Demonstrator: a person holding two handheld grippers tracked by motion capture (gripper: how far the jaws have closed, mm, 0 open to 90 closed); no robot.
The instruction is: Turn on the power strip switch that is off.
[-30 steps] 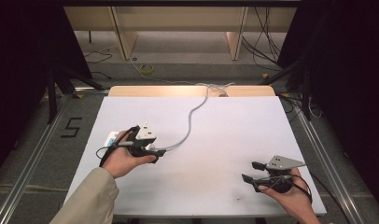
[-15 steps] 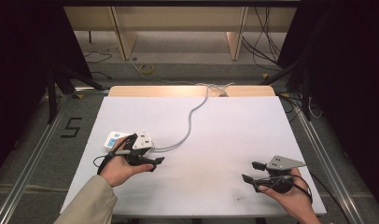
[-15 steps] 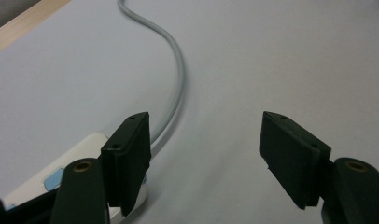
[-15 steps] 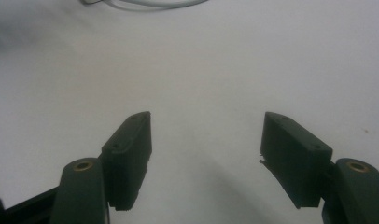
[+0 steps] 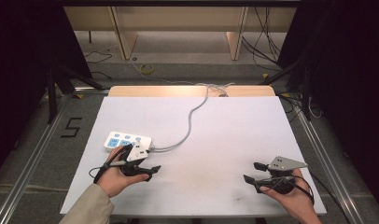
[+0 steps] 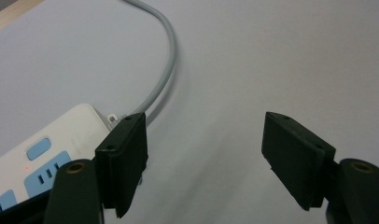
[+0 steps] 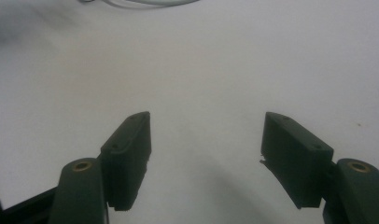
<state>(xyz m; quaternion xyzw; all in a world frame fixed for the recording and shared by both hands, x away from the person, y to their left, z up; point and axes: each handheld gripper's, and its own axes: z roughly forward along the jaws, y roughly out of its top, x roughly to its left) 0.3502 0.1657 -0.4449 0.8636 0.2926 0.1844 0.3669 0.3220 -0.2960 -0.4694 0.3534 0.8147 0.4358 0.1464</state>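
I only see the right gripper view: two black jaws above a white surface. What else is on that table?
Observer: A white power strip with blue sockets lies on the left of the table.
Operator: Is anything holding it?
Observer: No. The left hand-held gripper is close beside it. Its jaws have just been opening, and nothing is between them.
Operator: Is the strip wired up?
Observer: A grey cable runs from it to the table's far edge.

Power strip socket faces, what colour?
Light blue on the white power strip; left gripper view shows it best.
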